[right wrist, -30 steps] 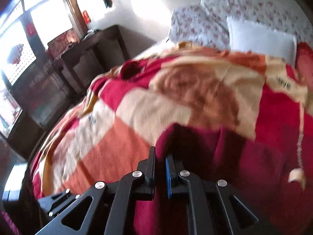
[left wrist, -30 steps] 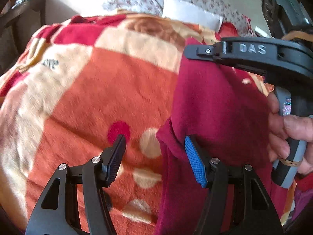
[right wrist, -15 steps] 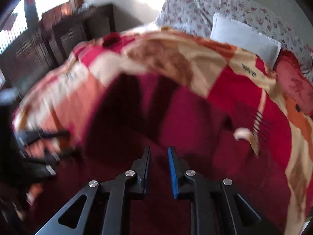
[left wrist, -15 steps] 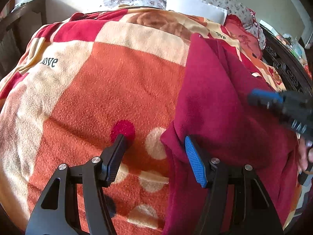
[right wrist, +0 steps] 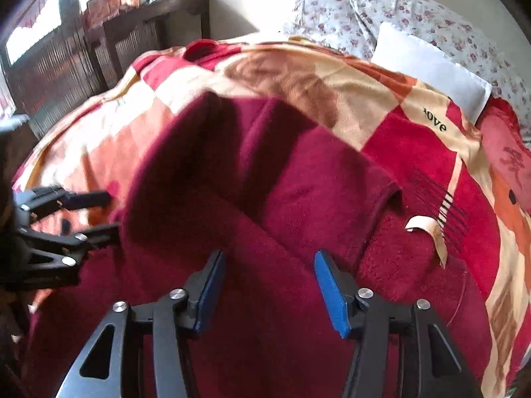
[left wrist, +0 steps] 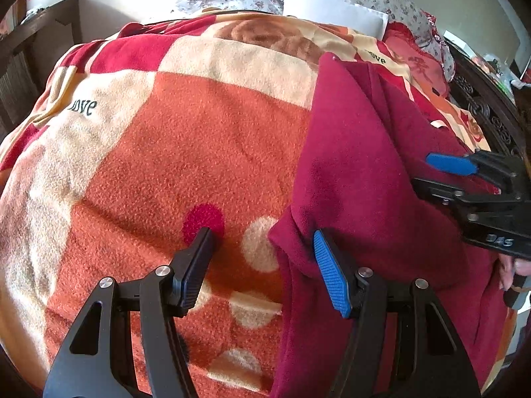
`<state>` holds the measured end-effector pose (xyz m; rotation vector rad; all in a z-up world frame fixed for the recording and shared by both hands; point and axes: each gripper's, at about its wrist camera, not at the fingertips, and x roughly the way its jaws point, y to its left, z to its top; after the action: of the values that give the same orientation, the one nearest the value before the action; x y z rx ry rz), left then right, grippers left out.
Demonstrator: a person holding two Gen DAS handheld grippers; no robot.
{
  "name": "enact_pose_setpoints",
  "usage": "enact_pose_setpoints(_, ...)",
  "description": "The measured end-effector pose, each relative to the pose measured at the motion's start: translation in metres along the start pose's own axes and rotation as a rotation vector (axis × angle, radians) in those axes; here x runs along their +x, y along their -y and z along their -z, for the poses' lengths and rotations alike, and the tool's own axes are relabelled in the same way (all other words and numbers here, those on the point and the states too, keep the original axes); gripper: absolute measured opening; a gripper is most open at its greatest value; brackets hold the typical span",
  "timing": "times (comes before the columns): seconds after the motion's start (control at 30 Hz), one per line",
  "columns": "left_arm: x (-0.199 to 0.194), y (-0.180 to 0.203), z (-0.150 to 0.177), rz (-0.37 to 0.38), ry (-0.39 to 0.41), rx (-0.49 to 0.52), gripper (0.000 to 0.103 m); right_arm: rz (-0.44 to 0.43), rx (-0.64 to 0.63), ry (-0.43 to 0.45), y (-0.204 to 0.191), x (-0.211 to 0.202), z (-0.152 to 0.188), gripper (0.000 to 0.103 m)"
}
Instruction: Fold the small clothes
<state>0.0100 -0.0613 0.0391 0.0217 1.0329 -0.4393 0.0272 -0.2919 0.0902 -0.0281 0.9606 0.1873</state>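
On the blanket (left wrist: 199, 139), maroon garment (left wrist: 365, 172) edge beside open left claw (left wrist: 262, 265), right claw (right wrist: 268, 285) opening, empty.

Dark red fleece garment (left wrist: 371, 172), partly folded over itself, lying on patterned blanket (left wrist: 199, 139)

Right gripper (right wrist: 268, 285) fingers (right wrist: 328, 295) now opening, off the maroon garment (right wrist: 298, 182).

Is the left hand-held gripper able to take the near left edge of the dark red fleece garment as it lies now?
Probably yes. The left hand-held gripper stands open, and the dark red fleece garment has its edge just inside the blue finger pad, with nothing between them.
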Motion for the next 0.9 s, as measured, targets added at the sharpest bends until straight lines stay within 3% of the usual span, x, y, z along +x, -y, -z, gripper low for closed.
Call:
enact_pose_setpoints(0.1,-0.001,0.000,-0.002,-0.001,-0.006,-0.003,0.063,0.012,0.028,0.018,0.004,-0.003,0.000,0.005)
enact_pose_setpoints(0.27,-0.008,0.001,-0.005,-0.001,0.030,-0.010,0.062,0.076,0.089,0.101,0.014,-0.030,0.001,0.003)
enact_pose_setpoints(0.37,0.001,0.004,-0.003,0.000,-0.004,-0.006,0.063,0.130,0.191,0.127,0.023,-0.024,0.006,0.003)
enact_pose_setpoints(0.47,-0.002,0.008,-0.003,-0.014,-0.006,0.006,0.063,0.060,0.272,0.085,0.026,-0.011,0.013,0.004)
enact_pose_setpoints(0.57,-0.019,0.011,-0.003,-0.011,0.041,0.018,0.063,0.072,0.305,0.131,0.026,-0.042,0.024,0.005)
enact_pose_setpoints(0.7,-0.036,0.021,-0.007,0.015,0.095,0.037,0.063,0.183,0.424,0.189,0.051,-0.095,0.072,0.005)
enact_pose_setpoints(0.77,-0.032,0.030,-0.008,0.023,0.086,0.058,0.063,0.243,0.486,0.163,0.070,-0.102,0.094,0.005)
enact_pose_setpoints(0.83,-0.019,0.040,-0.006,0.028,0.056,0.071,0.063,0.285,0.563,0.074,0.095,-0.091,0.118,0.005)
enact_pose_setpoints(0.9,-0.005,0.050,-0.003,0.019,0.017,0.098,0.063,0.260,0.638,0.018,0.117,-0.077,0.140,0.005)
